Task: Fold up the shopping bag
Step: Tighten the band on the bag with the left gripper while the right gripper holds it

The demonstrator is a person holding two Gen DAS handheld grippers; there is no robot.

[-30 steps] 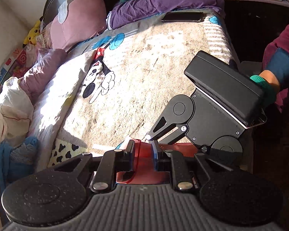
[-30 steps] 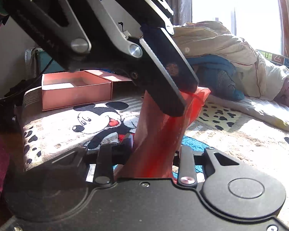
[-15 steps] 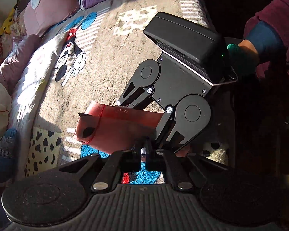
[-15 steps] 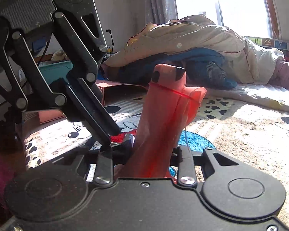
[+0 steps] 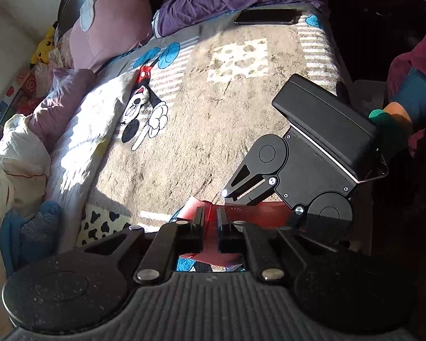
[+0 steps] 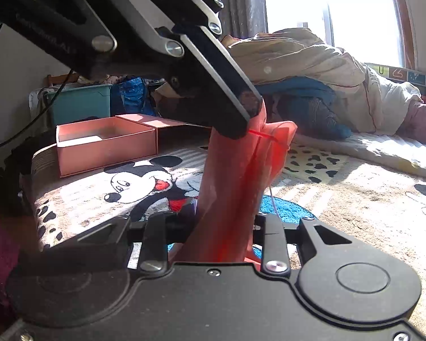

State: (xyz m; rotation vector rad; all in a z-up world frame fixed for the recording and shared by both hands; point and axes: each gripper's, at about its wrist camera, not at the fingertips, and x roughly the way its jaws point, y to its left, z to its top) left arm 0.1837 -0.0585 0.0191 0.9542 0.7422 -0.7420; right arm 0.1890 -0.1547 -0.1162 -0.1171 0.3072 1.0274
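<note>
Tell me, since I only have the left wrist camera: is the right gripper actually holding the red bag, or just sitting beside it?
Observer: Holding it. In the right wrist view the shopping bag runs down between the fingers of the right gripper, which are closed on it.
Operator: Where does my left gripper have it?
Observer: At the top edge. The bag stands as a bunched strip between the two grippers, and the left jaws are opening with fabric between them.
Operator: Anything behind it?
Observer: An open pink box sits on the blanket beyond the bag, apart from it.
</note>
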